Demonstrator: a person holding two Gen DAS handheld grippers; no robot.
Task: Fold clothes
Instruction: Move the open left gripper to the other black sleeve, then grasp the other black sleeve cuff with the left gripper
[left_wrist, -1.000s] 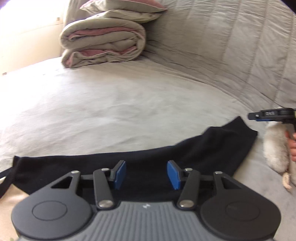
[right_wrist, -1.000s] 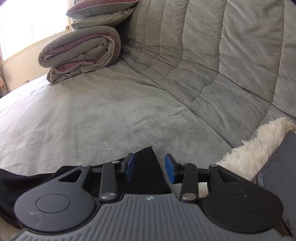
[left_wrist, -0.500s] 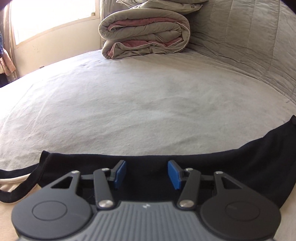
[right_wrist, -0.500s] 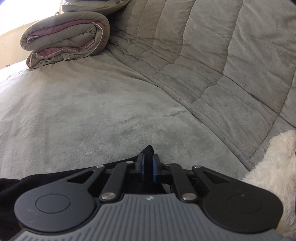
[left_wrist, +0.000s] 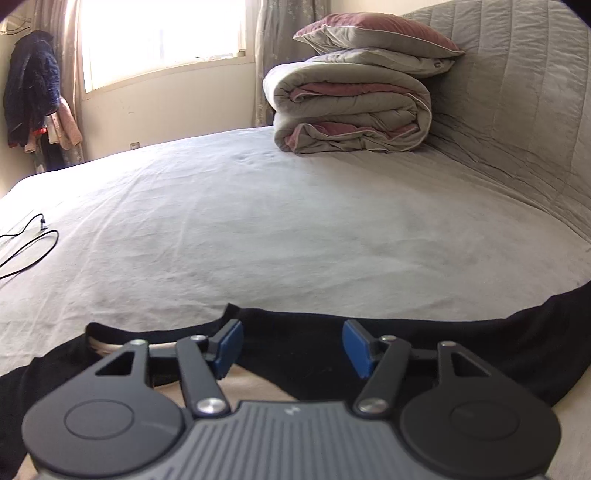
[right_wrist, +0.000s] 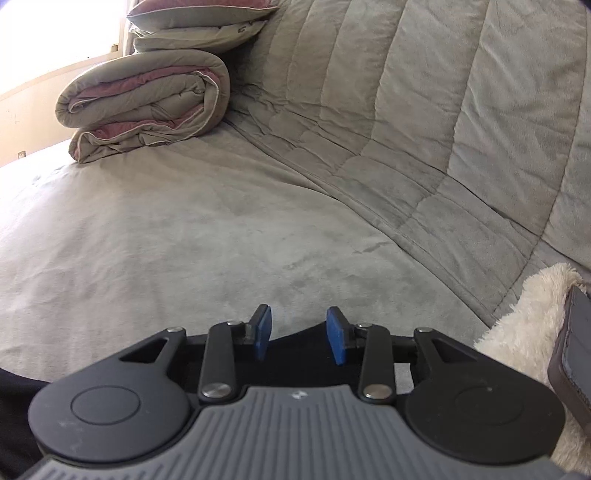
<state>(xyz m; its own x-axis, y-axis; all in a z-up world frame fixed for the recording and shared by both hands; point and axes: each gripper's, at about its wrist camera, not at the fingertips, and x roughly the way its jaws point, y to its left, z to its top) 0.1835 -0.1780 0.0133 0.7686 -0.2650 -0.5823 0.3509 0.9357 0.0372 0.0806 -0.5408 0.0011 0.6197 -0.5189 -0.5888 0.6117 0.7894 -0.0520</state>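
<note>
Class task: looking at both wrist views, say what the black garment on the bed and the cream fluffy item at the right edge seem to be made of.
Black garment: probably a soft matte knit or fleece; it drapes limply and shows no shine. Cream fluffy item: likely long-pile faux fur or sherpa fleece; its surface is shaggy with loose tufts. Neither weave is sharp enough to confirm the fibre.

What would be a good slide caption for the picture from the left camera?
Left hand-held gripper, jaws opening, above a black garment on a grey bed.
</note>
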